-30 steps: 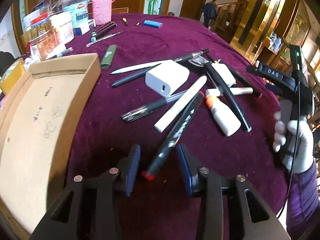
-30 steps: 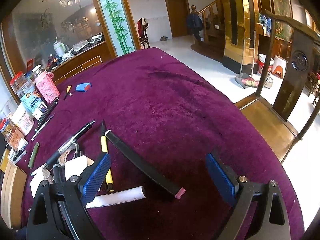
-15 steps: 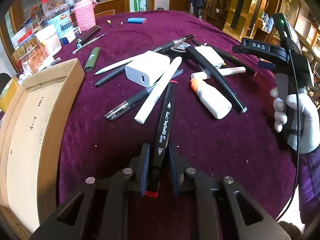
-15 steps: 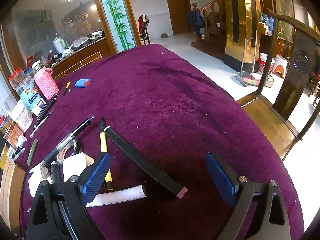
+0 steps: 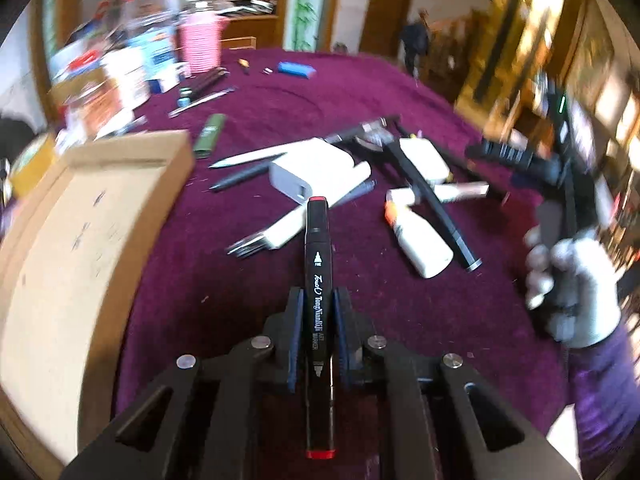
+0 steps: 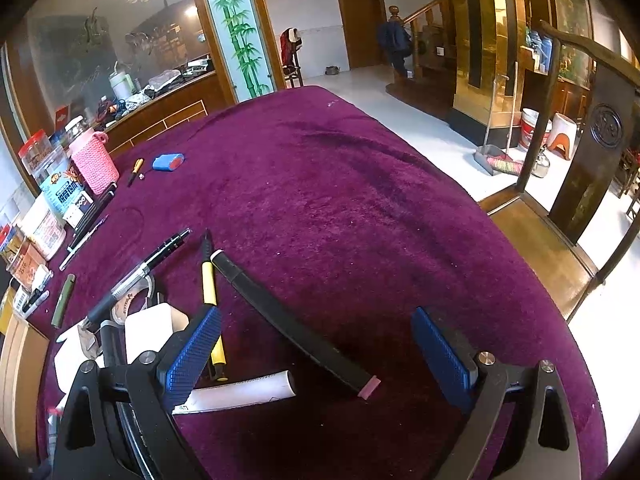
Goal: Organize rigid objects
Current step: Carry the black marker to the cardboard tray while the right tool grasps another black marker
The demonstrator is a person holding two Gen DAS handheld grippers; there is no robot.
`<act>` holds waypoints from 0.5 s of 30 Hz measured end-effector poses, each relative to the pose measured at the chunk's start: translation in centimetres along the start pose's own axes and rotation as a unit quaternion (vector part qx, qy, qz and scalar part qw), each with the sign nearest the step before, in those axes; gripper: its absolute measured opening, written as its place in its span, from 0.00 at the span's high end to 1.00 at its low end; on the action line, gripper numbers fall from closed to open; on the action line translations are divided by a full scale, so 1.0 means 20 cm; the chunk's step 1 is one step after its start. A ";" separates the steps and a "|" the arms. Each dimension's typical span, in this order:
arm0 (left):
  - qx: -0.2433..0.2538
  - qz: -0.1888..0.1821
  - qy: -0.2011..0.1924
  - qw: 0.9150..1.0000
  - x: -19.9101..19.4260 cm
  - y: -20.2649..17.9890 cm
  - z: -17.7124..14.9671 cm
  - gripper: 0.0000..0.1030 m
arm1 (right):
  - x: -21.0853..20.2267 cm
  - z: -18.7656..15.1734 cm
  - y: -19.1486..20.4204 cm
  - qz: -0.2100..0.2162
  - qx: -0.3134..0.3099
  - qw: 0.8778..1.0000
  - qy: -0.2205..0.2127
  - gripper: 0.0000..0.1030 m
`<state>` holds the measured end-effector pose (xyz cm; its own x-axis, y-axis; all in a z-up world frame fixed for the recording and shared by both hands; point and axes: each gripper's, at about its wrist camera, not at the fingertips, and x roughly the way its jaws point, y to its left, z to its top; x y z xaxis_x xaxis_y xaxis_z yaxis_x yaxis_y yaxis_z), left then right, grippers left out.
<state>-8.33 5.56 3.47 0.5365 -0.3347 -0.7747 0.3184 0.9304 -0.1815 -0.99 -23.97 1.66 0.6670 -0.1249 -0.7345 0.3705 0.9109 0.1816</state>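
While its jaws are closing, the left hand-held gripper (image 5: 318,334) has a black marker (image 5: 318,280) pinched between its blue pads (image 5: 295,336), the pads pressing on both sides of the barrel. The marker points straight ahead along the fingers, one red end (image 5: 320,454) near the camera and the other out in front, and it looks lifted clear of the purple worktop (image 5: 248,292), though blur makes that hard to judge. To the left lies a shallow cardboard box (image 5: 80,248), open on top. Ahead of the marker a loose heap sits on the cloth: a white charger (image 5: 304,176), a white pen (image 5: 288,228), a small glue bottle (image 5: 422,244) with an orange cap, several dark pens, and a green lighter (image 5: 210,136) just beyond the box corner. Jars and a pink knitted sleeve (image 5: 200,50) stand at the far edge. At the right of the left wrist view, a white-gloved hand (image 5: 572,284) grips the other tool. The right hand-held gripper (image 6: 316,354) stands wide apart with nothing between its pads, above a long black pen (image 6: 292,324) with a pink tip; a yellow pen (image 6: 210,300) and a white tube (image 6: 244,394) lie just beside its left finger.
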 end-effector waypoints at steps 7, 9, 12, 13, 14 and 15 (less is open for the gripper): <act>-0.037 0.021 -0.042 0.998 -0.11 0.09 -0.08 0.86 | 0.00 0.00 -0.02 0.002 0.012 1.000 0.006 0.06; -0.048 -0.005 -0.047 0.998 -0.16 0.11 -0.10 0.86 | -0.04 -0.02 -0.01 0.048 0.007 0.998 0.027 0.12; -0.043 -0.014 -0.071 0.996 -0.27 0.13 -0.13 0.86 | -0.13 -0.08 0.05 0.109 -0.017 0.993 0.043 0.15; -0.045 -0.019 -0.076 0.996 -0.29 0.14 -0.14 0.86 | -0.15 -0.10 0.08 0.123 -0.028 0.991 0.048 0.19; -0.048 -0.023 -0.078 0.995 -0.31 0.15 -0.15 0.86 | -0.17 -0.11 0.12 0.135 -0.043 0.989 0.054 0.25; -0.050 -0.026 -0.080 0.995 -0.32 0.15 -0.17 0.86 | -0.19 -0.13 0.16 0.140 -0.060 0.987 0.056 0.28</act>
<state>-13.39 10.98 5.88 0.6408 -0.3945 -0.6586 0.2734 0.9189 -0.2844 -3.91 -19.50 3.30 0.6540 0.1768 -0.7356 0.0984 0.9442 0.3144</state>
